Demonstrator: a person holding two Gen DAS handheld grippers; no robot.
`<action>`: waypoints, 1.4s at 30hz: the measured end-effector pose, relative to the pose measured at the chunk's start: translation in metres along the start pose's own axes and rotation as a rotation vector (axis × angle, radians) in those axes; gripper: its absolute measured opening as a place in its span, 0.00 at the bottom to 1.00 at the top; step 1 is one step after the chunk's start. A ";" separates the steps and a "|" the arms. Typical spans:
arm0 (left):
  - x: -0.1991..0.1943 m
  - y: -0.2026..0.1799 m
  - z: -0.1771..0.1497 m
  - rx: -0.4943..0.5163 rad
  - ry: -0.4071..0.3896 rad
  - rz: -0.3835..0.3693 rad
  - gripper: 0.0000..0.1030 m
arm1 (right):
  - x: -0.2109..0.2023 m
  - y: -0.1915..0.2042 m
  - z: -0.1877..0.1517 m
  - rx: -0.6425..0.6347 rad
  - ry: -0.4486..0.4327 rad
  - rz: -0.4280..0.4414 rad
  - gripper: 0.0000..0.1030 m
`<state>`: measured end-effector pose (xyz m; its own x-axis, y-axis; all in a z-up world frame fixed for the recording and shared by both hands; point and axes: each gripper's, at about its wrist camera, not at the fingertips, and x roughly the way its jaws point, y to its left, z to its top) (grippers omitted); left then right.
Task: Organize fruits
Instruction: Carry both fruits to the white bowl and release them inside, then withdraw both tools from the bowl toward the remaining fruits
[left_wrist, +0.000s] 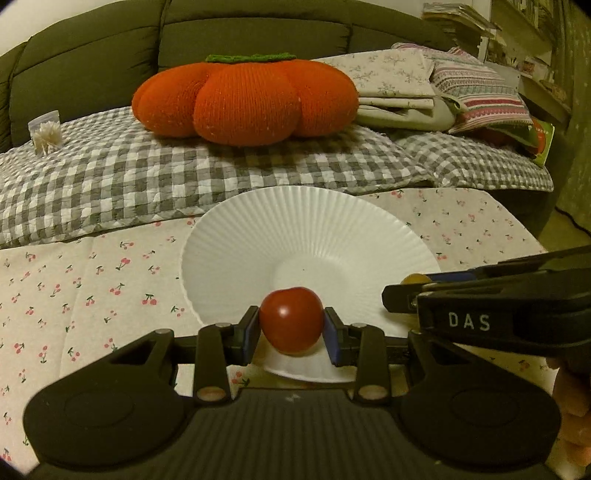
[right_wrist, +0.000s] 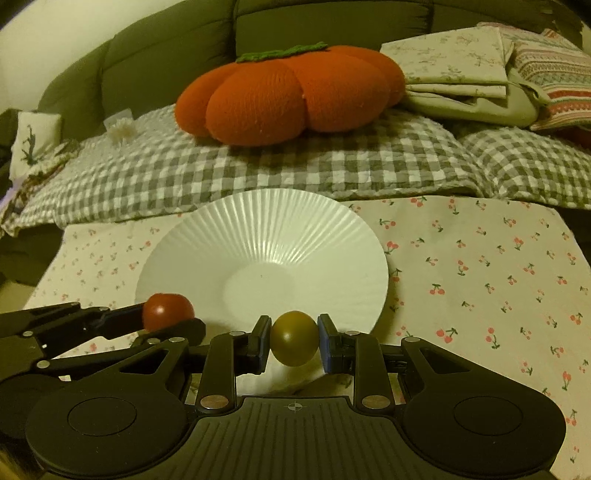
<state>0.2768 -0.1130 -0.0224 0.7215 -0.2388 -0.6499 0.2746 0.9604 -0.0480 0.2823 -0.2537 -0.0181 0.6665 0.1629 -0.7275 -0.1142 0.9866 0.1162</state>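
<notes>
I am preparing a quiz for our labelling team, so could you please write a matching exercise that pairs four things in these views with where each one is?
Things:
1. red tomato
2. yellow-green tomato
3. white ribbed plate
4. orange pumpkin cushion

Places:
A. on the checked blanket on the sofa
B. between the fingers of the right hand-held gripper
C. on the cherry-print cloth
D. between the fingers of the left hand-held gripper

Pairs: 1-D, 2-B, 3-C, 4-A
</notes>
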 end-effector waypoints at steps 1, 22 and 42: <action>0.000 0.000 0.000 0.001 -0.001 0.000 0.34 | 0.002 -0.001 0.000 0.002 0.003 0.001 0.25; -0.028 0.022 0.006 -0.103 -0.012 0.031 0.60 | -0.030 -0.008 0.003 0.066 -0.053 -0.024 0.58; -0.110 0.020 -0.038 -0.094 -0.001 0.144 0.87 | -0.095 0.019 -0.025 0.011 -0.104 -0.011 0.86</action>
<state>0.1789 -0.0625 0.0195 0.7497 -0.0981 -0.6544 0.1077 0.9939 -0.0255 0.1983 -0.2501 0.0365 0.7408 0.1511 -0.6546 -0.0987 0.9883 0.1164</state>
